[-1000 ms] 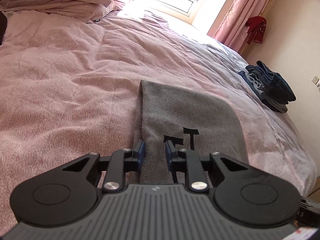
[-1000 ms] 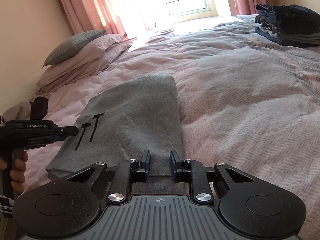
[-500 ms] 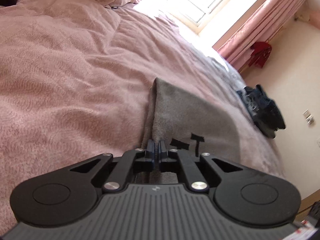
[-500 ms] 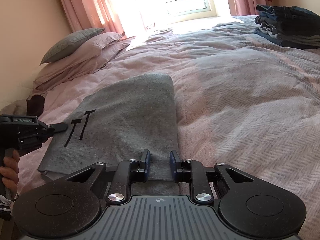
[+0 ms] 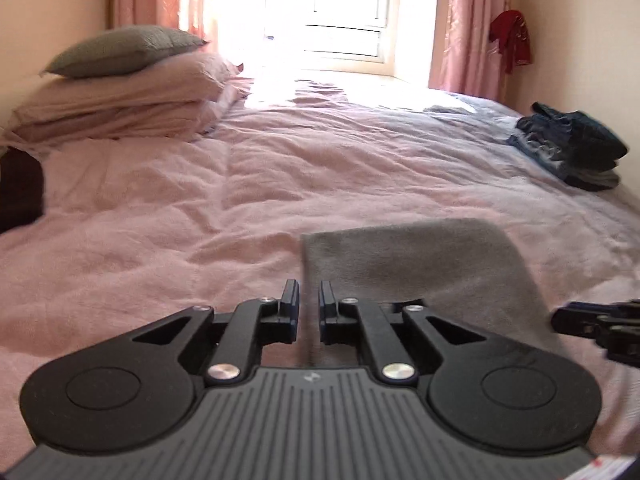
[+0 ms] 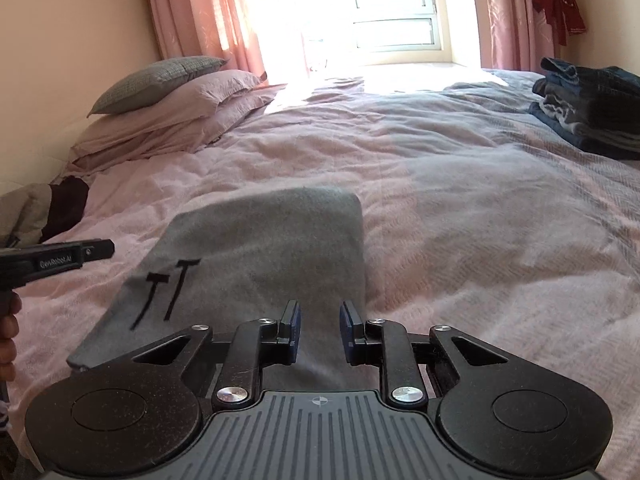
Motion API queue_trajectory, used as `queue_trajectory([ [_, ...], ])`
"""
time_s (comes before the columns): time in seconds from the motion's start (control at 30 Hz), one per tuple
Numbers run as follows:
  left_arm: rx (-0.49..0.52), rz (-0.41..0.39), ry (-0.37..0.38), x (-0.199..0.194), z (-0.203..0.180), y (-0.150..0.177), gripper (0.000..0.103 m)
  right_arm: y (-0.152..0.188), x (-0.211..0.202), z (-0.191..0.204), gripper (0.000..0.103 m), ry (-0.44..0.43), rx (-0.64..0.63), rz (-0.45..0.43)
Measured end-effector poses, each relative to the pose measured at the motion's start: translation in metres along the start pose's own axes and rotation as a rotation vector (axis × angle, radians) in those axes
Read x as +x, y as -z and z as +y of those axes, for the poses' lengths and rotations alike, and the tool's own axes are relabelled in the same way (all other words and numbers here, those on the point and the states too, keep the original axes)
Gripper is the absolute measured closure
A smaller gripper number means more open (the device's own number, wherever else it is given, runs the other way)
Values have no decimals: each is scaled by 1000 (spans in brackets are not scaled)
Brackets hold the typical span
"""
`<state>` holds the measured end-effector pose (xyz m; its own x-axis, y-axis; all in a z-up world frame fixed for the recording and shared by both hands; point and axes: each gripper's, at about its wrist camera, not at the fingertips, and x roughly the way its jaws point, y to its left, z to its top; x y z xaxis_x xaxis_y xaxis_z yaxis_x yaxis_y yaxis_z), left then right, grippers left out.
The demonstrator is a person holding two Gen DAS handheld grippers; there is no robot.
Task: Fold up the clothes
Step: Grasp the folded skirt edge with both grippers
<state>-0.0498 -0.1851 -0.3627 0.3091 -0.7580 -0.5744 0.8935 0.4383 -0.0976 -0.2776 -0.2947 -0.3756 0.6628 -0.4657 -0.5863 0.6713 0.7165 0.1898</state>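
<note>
**Left tongs let go of the folded grey garment**

Half a second ago the left tongs point(image 5: 308, 304) were pinched on the near left edge of the grey folded garment point(image 6: 260, 248). Their jaws have just been opening and now show a narrow gap with nothing clamped in it. Their view has swung up to take in the window. The right tongs point(image 6: 319, 328) are parted as they were, and they hold nothing.

The garment lies flat on the pink bed point(image 5: 160, 220), its long axis running away from both tongs towards the window. From the right tongs it sits straight ahead and underneath, near end at the jaws. From the left tongs it lies ahead and to the right, its left edge about in line with the gap. I judge the right hand the nearer for any next fold.

Only the right view shows the black print on the garment and a hand point(image 6: 8, 332) on the left handle. Both views show the stack of dark folded clothes point(image 6: 592, 108) well apart, far right.
</note>
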Motion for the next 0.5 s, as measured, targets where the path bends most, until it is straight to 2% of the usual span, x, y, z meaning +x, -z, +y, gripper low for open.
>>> queue_trajectory([
  [0.07, -8, 52, 75, 9, -4, 3, 91, -5, 8, 7, 85, -43, -16, -10],
  [0.13, -27, 131, 44, 26, -4, 12, 91, -4, 18, 14, 85, -67, -33, 12],
  [0.17, -55, 164, 39, 32, 1, 18, 90, -1, 24, 16, 85, -72, -38, 50],
  [0.2, -84, 156, 52, 31, 7, 23, 90, 5, 29, 17, 85, -67, -36, 84],
  [0.27, -114, 150, 65, 24, 16, 30, 90, 14, 23, 15, 84, -79, -27, 84],
  [0.33, -81, 144, 35, 14, 18, 34, 94, 21, 12, 8, 83, -109, -23, 106],
  [0.4, -49, 140, -7, 5, 22, 34, 84, 24, 3, -1, 83, -136, -34, 130],
  [0.5, -123, 145, 39, -5, 43, 31, 76, 22, -9, -14, 83, -169, -39, 155],
])
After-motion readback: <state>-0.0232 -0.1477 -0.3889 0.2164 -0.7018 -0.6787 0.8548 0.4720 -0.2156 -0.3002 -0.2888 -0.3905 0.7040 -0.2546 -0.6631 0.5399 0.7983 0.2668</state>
